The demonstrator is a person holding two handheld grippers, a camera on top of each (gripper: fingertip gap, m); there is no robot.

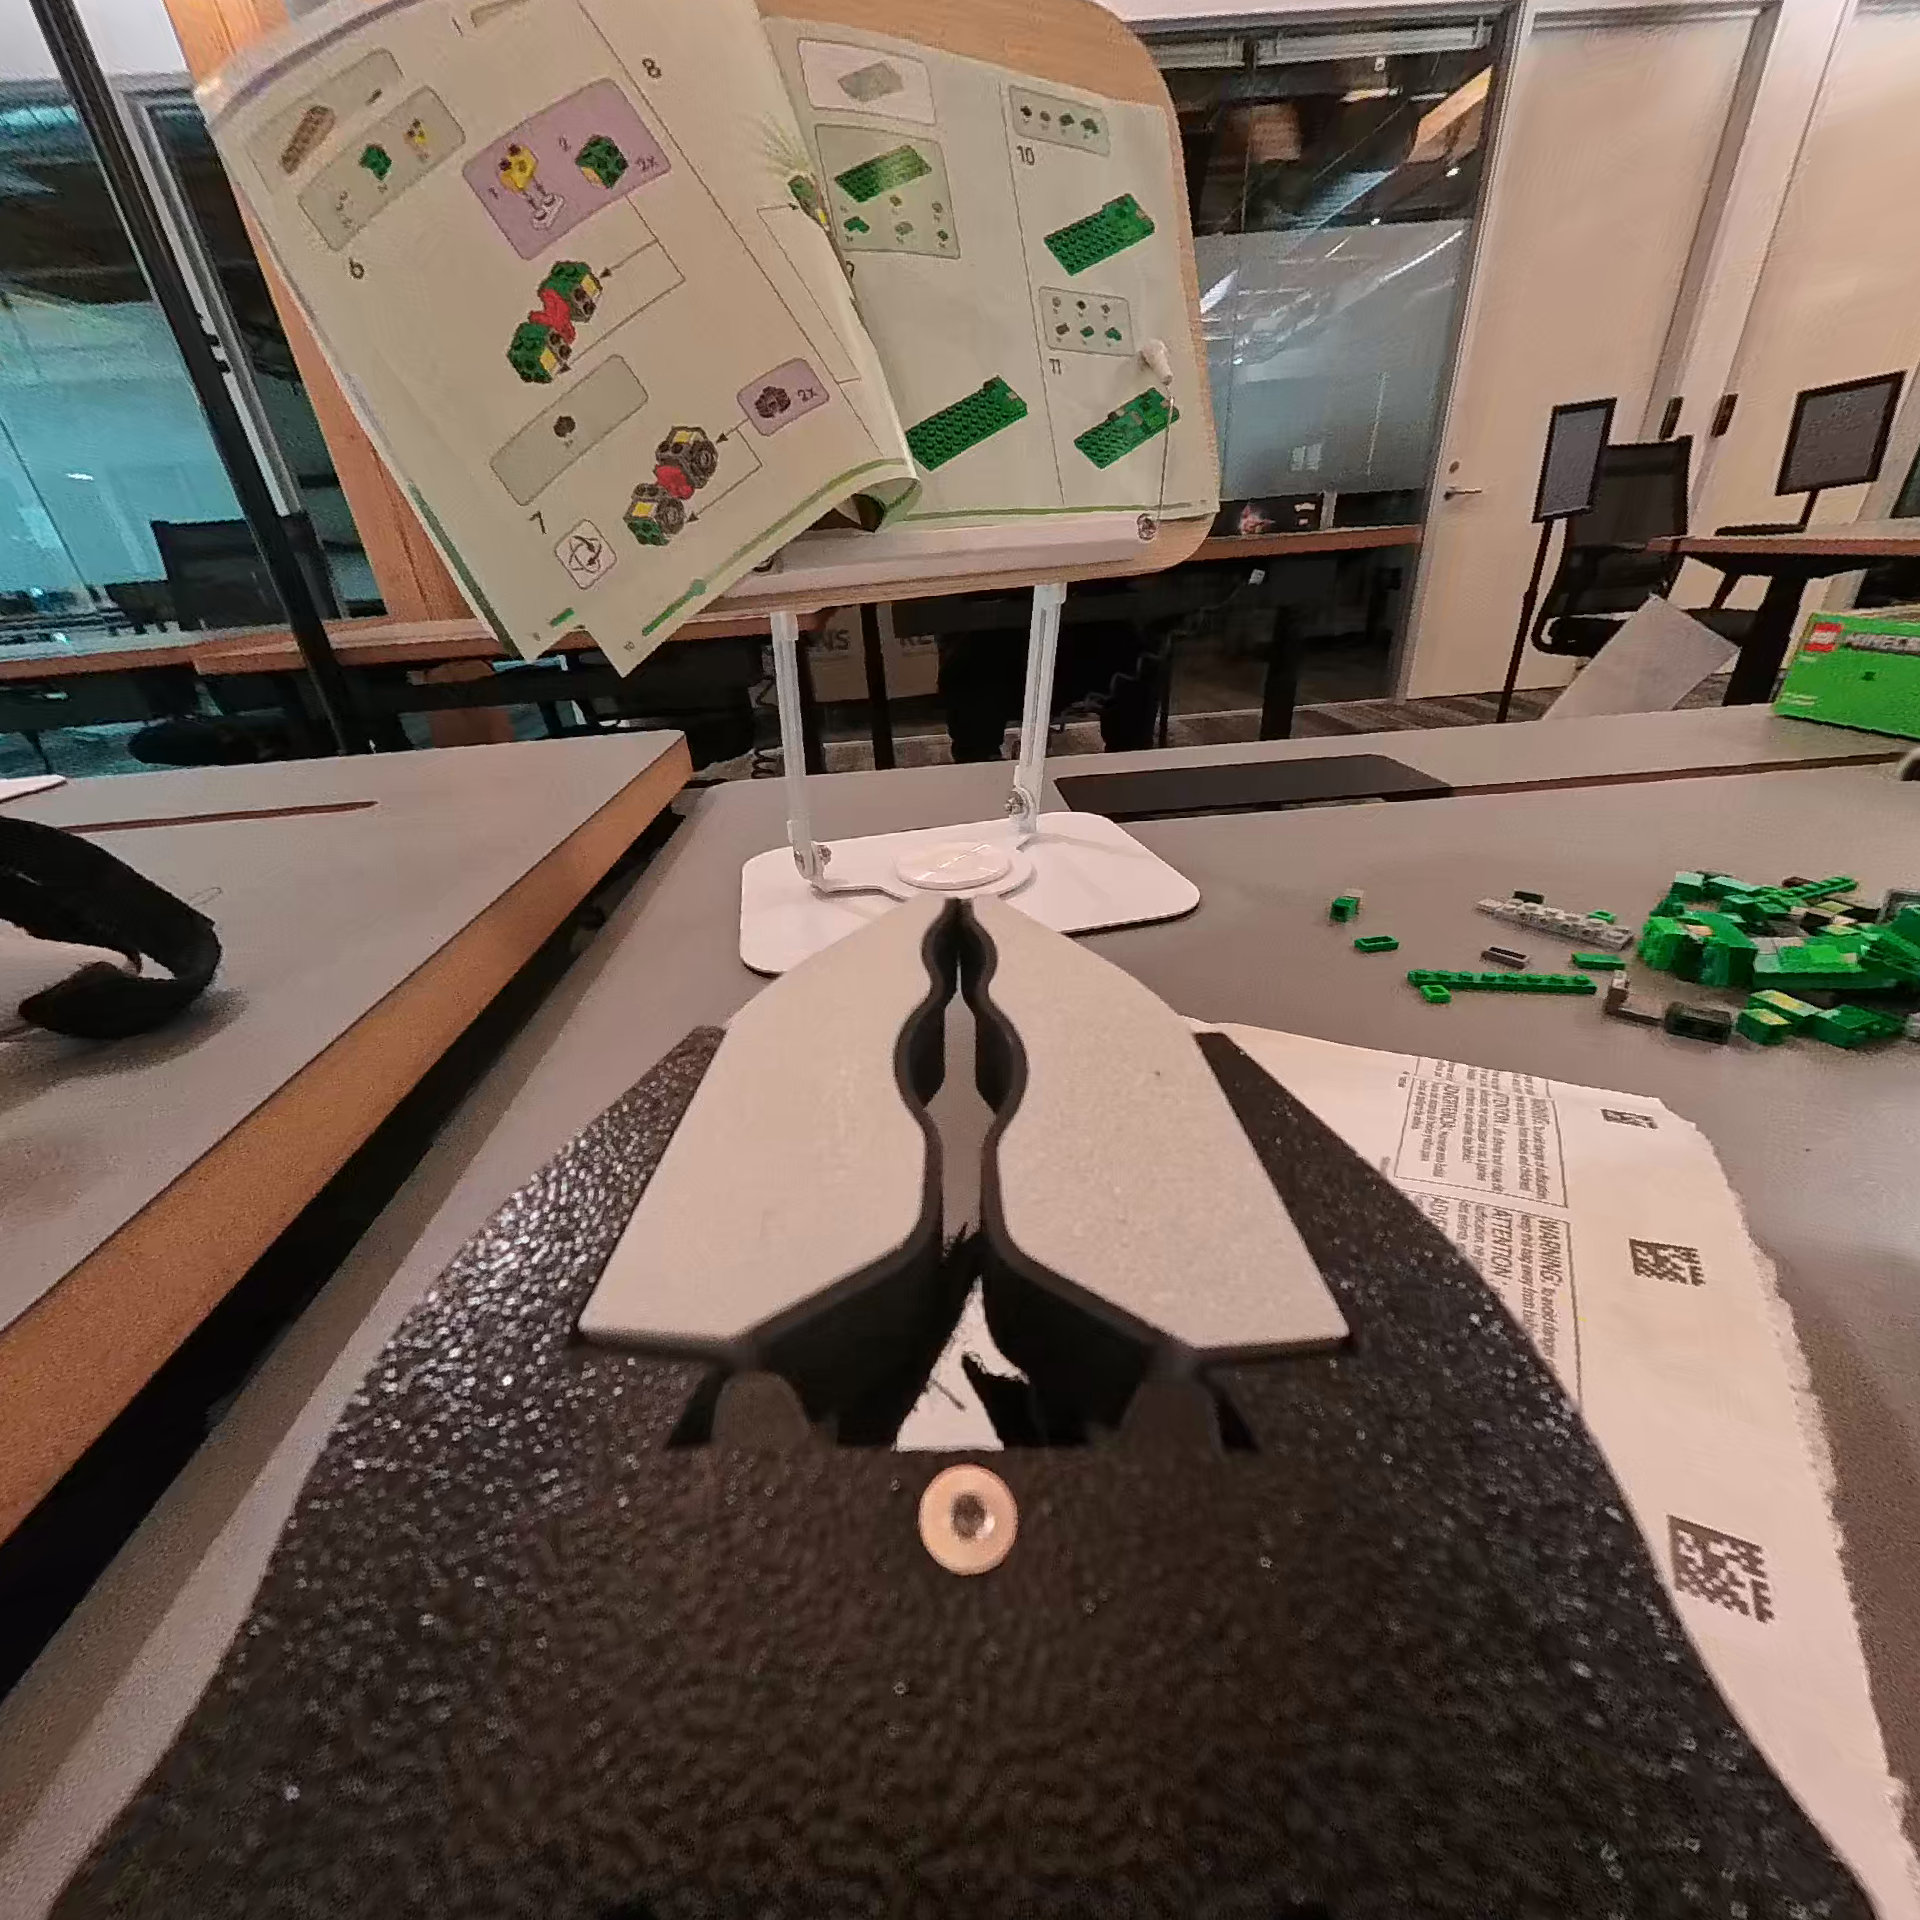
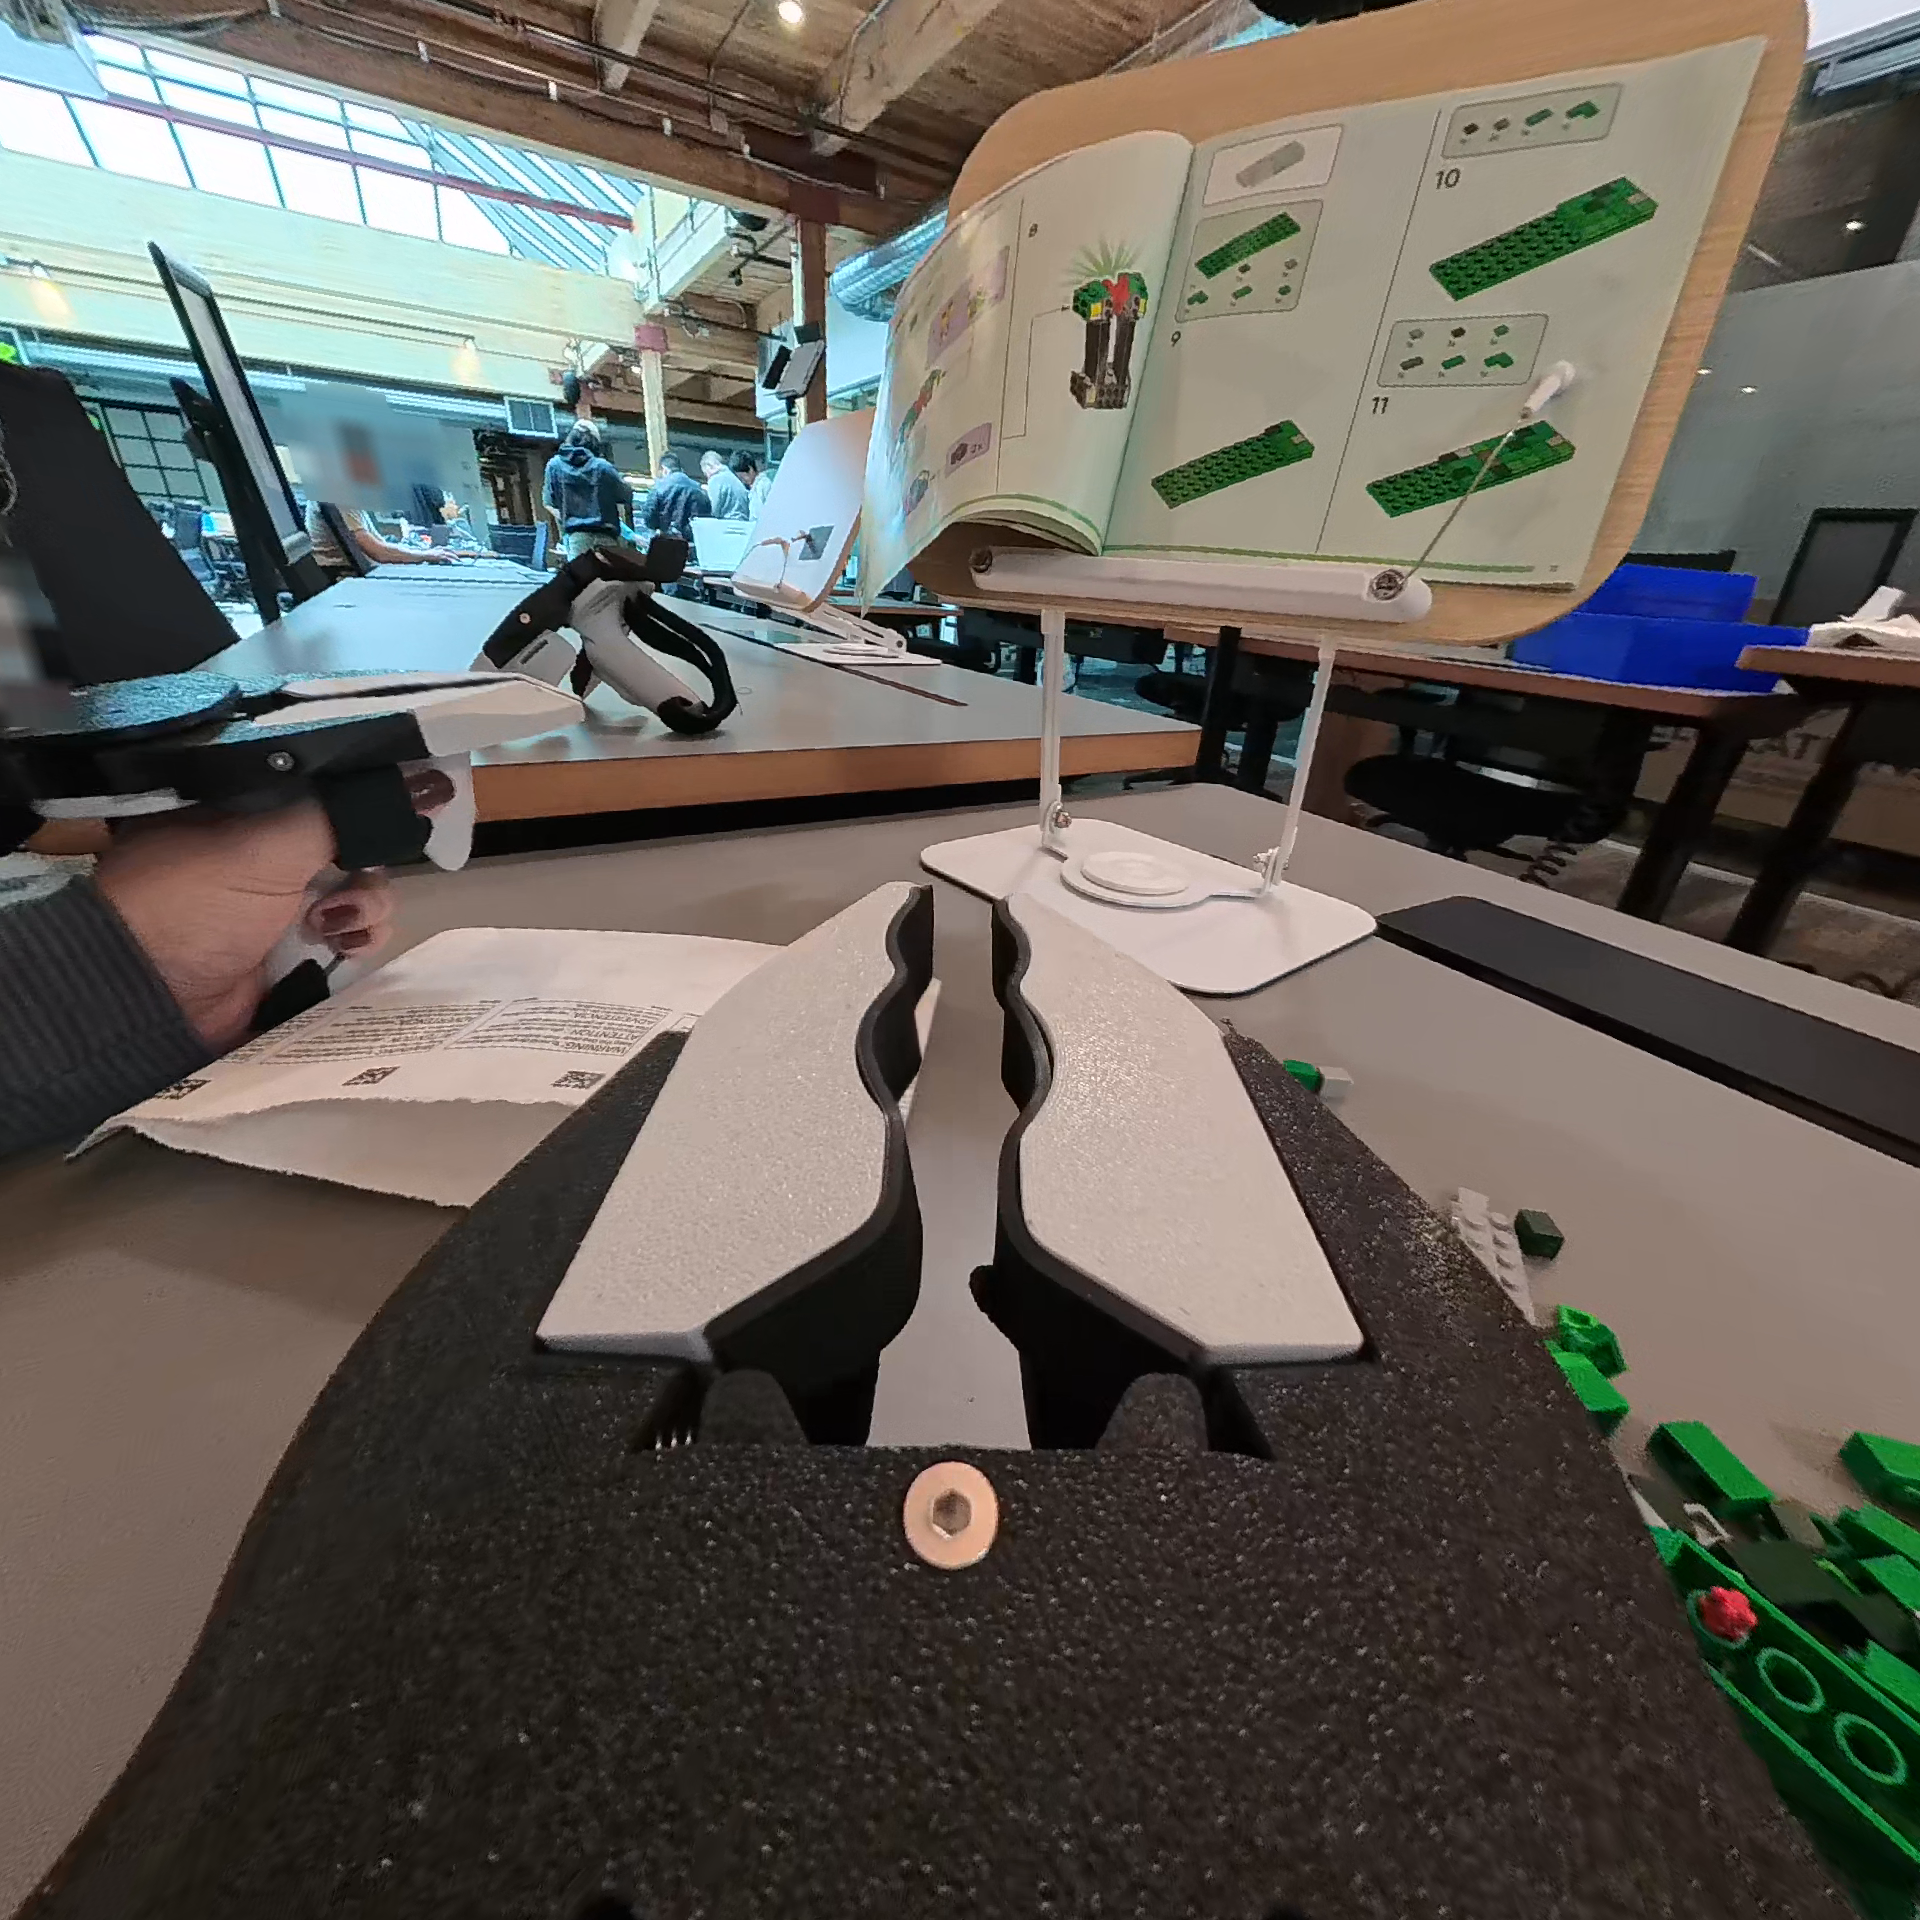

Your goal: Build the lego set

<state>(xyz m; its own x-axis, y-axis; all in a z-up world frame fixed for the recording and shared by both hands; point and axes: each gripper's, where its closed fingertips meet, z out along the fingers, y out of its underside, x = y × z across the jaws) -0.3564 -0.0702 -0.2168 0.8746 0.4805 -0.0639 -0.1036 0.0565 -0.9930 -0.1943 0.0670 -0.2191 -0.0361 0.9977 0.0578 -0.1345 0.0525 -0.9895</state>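
Note:
An open instruction booklet rests on a wooden stand with a white base; its left page hangs loose and curled. It also shows in the right wrist view. A pile of mostly green lego pieces lies on the grey table to the right, and low right in the right wrist view, with a green plate bearing a small red piece. My left gripper is shut and empty over the table, in front of the stand. My right gripper is slightly open and empty, left of the pile.
A torn white paper bag lies flat between the grippers. A hand holds the left gripper at the left. A green lego box stands at the far right. A spare gripper lies on the neighbouring table, and a black mat behind the stand. The grippers' ends are close to 20 cm from one another. The green plate lies around 15 cm away from my right fingertips.

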